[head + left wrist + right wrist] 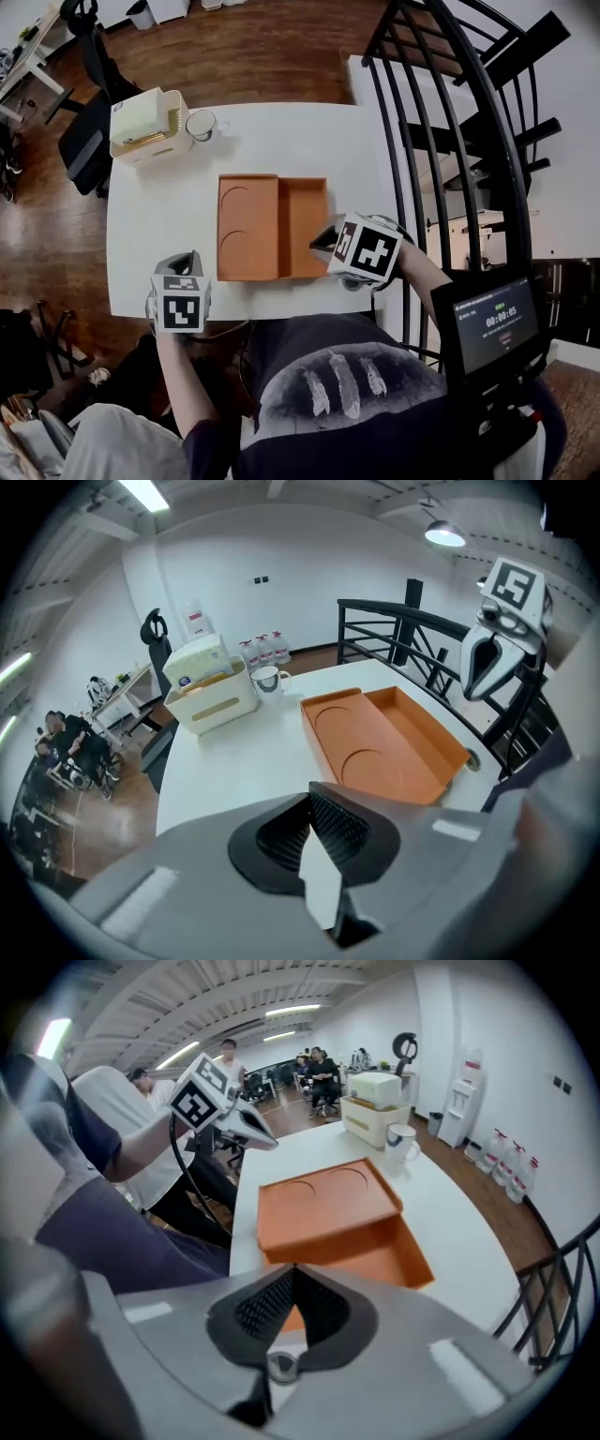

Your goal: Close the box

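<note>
An orange box lies open on the white table (pixel 159 206). Its flat lid (pixel 248 228), marked with two round outlines, is on the left. The hollow tray (pixel 305 225) is on the right. My right gripper (pixel 323 242) sits at the tray's near right corner, jaws shut and empty; I cannot tell if it touches the rim. My left gripper (pixel 192 259) hovers near the table's front edge, left of the lid and apart from it, also shut on nothing. The left gripper view shows the lid (pixel 361 742) and tray (pixel 422 726) ahead. In the right gripper view the lid (pixel 323 1206) lies beyond the tray (pixel 380 1258).
A cream storage bin (pixel 145 122) and a clear mug (pixel 201 124) stand at the table's far left corner. A black stair railing (pixel 441 122) runs close along the right side. An office chair (pixel 89 141) stands left of the table. A timer screen (pixel 495 323) is at my right.
</note>
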`<action>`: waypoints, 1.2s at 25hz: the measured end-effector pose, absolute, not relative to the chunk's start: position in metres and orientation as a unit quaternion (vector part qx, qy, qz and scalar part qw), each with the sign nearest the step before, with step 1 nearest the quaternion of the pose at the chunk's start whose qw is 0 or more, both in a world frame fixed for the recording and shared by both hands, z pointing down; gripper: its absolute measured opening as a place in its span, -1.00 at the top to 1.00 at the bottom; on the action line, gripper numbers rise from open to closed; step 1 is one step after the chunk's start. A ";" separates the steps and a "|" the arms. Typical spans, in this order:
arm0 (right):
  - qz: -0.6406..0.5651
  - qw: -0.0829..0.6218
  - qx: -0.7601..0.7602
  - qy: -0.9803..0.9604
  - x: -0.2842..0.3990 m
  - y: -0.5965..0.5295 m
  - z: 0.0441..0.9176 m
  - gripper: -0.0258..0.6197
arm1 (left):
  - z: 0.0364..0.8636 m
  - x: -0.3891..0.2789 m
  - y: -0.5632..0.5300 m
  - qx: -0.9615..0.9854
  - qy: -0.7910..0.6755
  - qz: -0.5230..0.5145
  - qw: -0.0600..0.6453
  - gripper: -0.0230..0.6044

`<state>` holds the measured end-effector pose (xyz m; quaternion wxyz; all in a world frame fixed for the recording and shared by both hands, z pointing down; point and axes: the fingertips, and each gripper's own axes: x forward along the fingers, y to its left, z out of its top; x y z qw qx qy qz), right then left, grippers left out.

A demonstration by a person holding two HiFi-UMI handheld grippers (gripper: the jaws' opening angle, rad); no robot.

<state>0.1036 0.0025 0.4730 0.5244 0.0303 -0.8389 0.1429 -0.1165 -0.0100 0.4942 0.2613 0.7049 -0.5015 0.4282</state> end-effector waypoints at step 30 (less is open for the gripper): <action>0.163 0.685 0.084 -0.705 0.260 -0.014 0.618 0.91 | 0.648 -0.123 -0.039 0.726 -0.270 0.584 0.243 0.88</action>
